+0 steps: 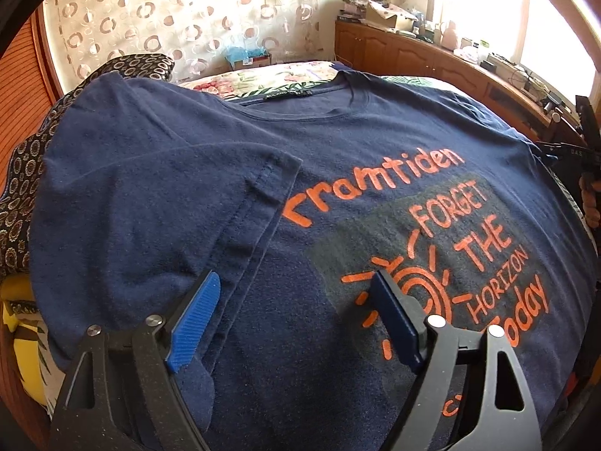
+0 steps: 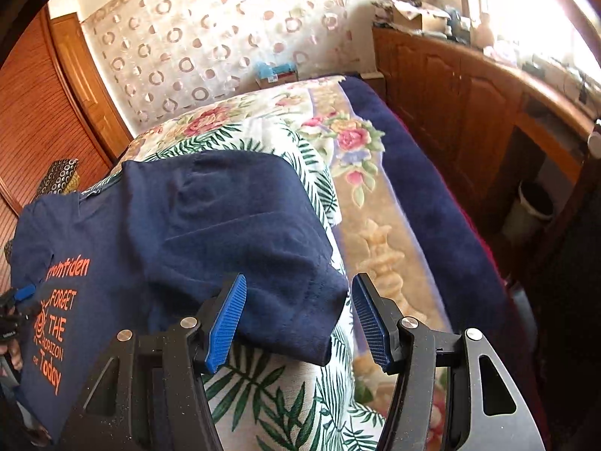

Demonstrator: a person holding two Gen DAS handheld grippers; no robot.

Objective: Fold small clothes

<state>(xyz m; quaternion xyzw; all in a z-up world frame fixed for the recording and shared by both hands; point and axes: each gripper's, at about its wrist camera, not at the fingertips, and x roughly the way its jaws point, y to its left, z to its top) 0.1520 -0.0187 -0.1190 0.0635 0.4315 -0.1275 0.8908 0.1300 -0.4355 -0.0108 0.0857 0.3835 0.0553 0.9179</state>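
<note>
A navy T-shirt point(image 1: 338, 143) with orange print lies face up on the bed and fills the left wrist view. Its left sleeve point(image 1: 180, 195) is folded in over the chest. My left gripper point(image 1: 296, 280) hovers open just above the shirt, one pad by the sleeve hem and the other over the sun print, gripping nothing. In the right wrist view the shirt's other sleeve point(image 2: 263, 248) lies flat on a leaf-print sheet point(image 2: 270, 394). My right gripper point(image 2: 299, 282) is open with the sleeve's end between its blue pads, which do not press on it.
A floral bedcover point(image 2: 349, 139) and a navy blanket point(image 2: 432, 206) run along the bed's right side. Beyond stand a wooden cabinet point(image 2: 469, 86) with clutter on top and a white bin point(image 2: 529, 210). A dark patterned cloth point(image 1: 22, 195) lies left of the shirt.
</note>
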